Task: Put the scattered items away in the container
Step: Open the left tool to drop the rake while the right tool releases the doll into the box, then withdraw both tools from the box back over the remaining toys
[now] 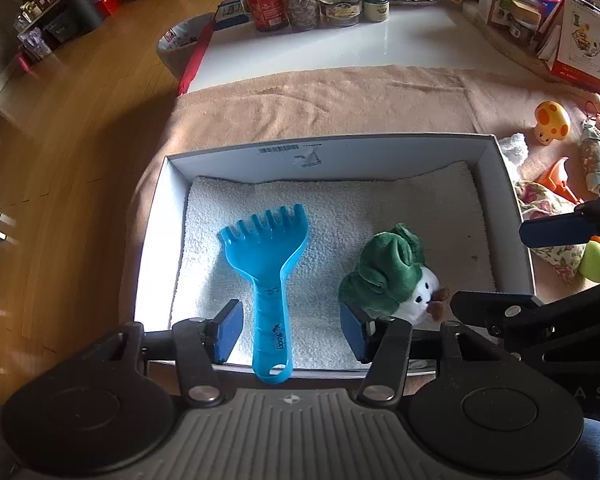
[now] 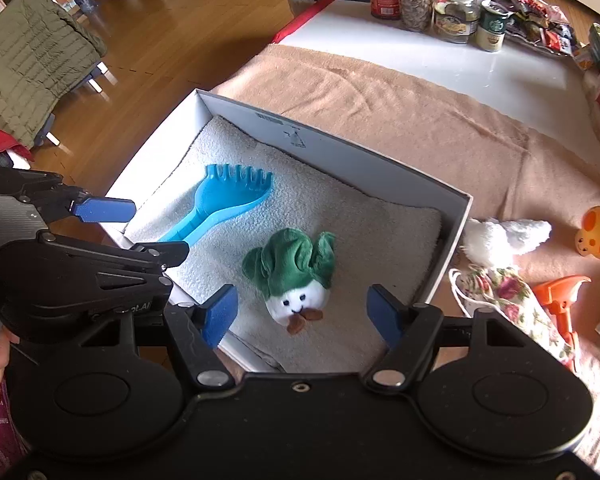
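Rake [image 1: 266, 280] and plush [image 2: 294, 276] lie in the box [image 1: 331, 150]. Left gripper [image 1: 290, 330] and right gripper [image 2: 300, 314]: fingers spread, empty. Risk: rake handle overhangs the box's near wall; a careless pass could flip it out.

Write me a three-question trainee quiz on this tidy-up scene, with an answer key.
1. True or false: the blue rake lies inside the white box.
2. Which toy lies beside the rake on the towel in the box? A) the mushroom toy B) the green-capped plush C) the orange plastic toy
3. Fill in: the left gripper and the right gripper both have their jaws ____.

Key:
1. True.
2. B; the mushroom toy and the orange plastic toy are outside the box, on the tan blanket.
3. Open; neither pair of pads presses on anything.
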